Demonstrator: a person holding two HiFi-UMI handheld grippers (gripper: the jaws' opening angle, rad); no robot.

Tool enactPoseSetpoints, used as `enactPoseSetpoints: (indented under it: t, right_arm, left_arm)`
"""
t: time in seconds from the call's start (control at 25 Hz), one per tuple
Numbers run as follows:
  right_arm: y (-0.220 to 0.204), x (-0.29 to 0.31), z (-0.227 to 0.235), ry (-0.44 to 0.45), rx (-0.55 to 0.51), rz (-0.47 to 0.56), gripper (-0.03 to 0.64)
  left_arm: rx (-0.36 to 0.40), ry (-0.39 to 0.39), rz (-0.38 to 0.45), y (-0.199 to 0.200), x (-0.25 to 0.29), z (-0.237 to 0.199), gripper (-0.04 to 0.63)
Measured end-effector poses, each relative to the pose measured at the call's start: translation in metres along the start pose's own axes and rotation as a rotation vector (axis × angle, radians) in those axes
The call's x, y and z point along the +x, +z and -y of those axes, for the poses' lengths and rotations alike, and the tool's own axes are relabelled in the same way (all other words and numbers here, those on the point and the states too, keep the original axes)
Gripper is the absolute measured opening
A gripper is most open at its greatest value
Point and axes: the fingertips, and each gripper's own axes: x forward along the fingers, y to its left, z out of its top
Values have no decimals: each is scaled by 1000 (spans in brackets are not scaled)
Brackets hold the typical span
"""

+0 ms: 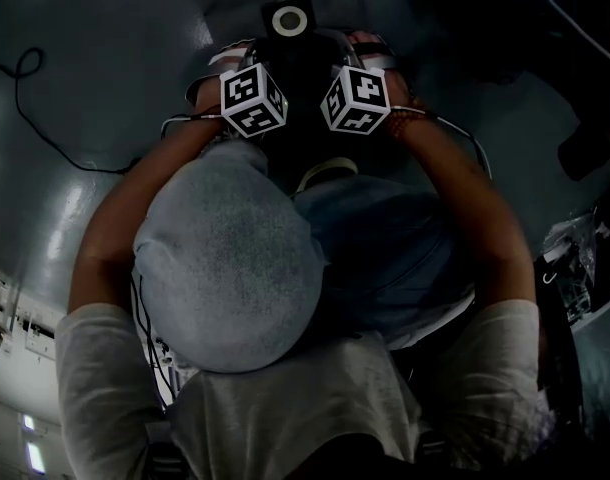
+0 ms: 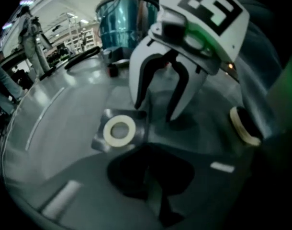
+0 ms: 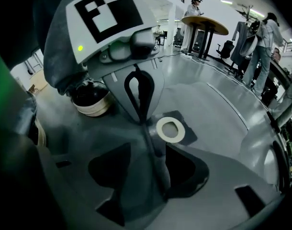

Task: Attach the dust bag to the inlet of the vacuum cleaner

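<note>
The grey dust bag lies spread on the floor. Its dark collar with a cream ring sits just beyond both grippers. My left gripper points down and is shut on a pinched ridge of the bag's fabric. My right gripper stands open over the same ridge, its fingers apart on either side. In the head view only the two marker cubes show above the person's capped head. A teal vacuum drum stands further back.
A round, cream-rimmed dark opening lies close beside the grippers. A black cable curls on the floor to the left. People stand at a round table in the background, and another person stands far left.
</note>
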Motion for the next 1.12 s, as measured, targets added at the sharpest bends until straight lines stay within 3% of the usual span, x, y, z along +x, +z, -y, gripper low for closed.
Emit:
enactPoseSetpoints:
  t: [0.2, 0.36, 0.4, 0.44, 0.52, 0.64, 0.76, 0.8, 0.84, 0.96, 1.12]
  right_arm:
    - [4, 1, 13, -67, -66, -2, 210]
    - [1, 8, 26, -125, -122, -35, 210]
    - [0, 12, 28, -129, -134, -49, 212]
    - [-2, 16, 30, -131, -143, -61, 212]
    - [-4, 22, 32, -126, -154, -76, 215]
    - [-3, 23, 33, -112, -167, -68, 215]
    - [-2, 24, 32, -103, -179, -75, 202]
    - [-2, 24, 31, -102, -183, -81, 182]
    - [-2, 24, 31, -105, -189, -85, 120]
    - [-4, 24, 31, -104, -205, -96, 94]
    - [0, 19, 32, -132, -222, -87, 27]
  left_arm:
    - [-39, -30, 12, -2, -15, -7, 0]
    - [25, 71, -4, -7, -18, -23, 5]
    - [43, 94, -14, -9, -16, -26, 43]
    - [56, 105, -27, -10, -12, -27, 127]
    - [78, 117, -54, -13, -4, -28, 195]
    - [97, 131, -79, -13, 6, -33, 232]
    - [91, 116, -84, -14, 7, -34, 238]
    - [91, 113, -83, -13, 7, -34, 238]
    - [91, 112, -83, -13, 7, -34, 238]
    - [98, 116, -90, -12, 7, -36, 232]
    - [150, 146, -105, -15, 5, -41, 160]
